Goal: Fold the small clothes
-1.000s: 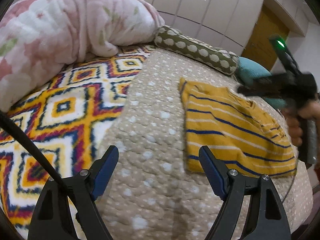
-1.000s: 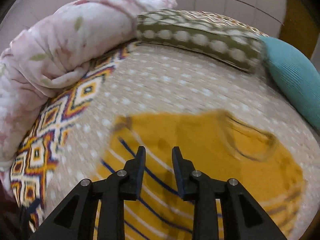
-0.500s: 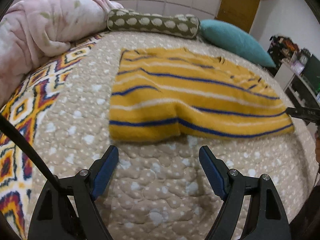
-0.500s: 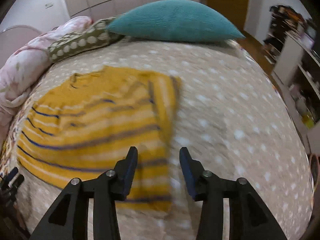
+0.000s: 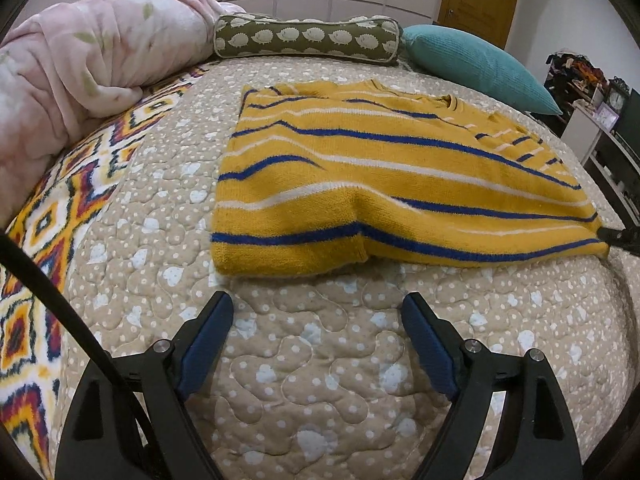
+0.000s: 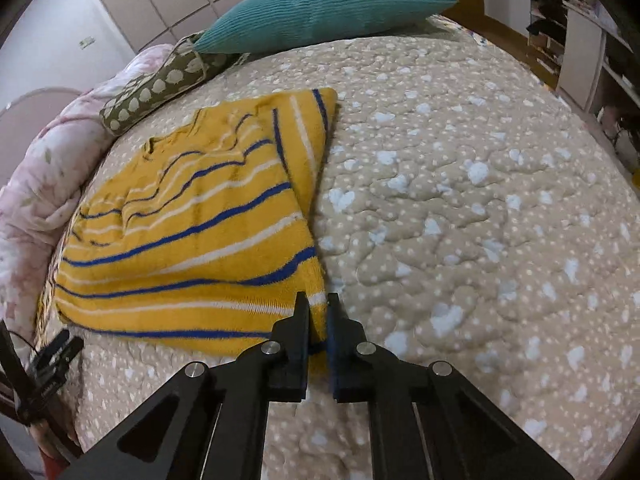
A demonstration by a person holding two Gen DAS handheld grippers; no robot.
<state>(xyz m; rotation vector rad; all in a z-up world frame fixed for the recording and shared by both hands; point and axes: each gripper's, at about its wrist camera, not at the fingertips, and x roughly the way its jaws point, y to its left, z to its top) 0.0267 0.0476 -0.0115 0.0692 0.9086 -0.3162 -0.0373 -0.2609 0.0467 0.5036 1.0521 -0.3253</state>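
A yellow sweater point(image 5: 380, 176) with blue and white stripes lies folded on the beige quilted bed; it also shows in the right wrist view point(image 6: 192, 240). My left gripper point(image 5: 318, 320) is open and empty, just in front of the sweater's near left corner. My right gripper point(image 6: 319, 312) is shut on the sweater's near right corner, and its tip shows at the right edge of the left wrist view point(image 5: 620, 236).
A pink floral duvet point(image 5: 80, 64), a green hedgehog bolster point(image 5: 308, 40) and a teal pillow point(image 5: 476, 64) lie along the head of the bed. A patterned blanket point(image 5: 52, 208) covers the left side. Shelves point(image 6: 592, 52) stand beyond the right edge.
My right gripper has closed on the sweater's near right corner. My left gripper has swung to face the sweater and moved closer to its near left corner, still open.
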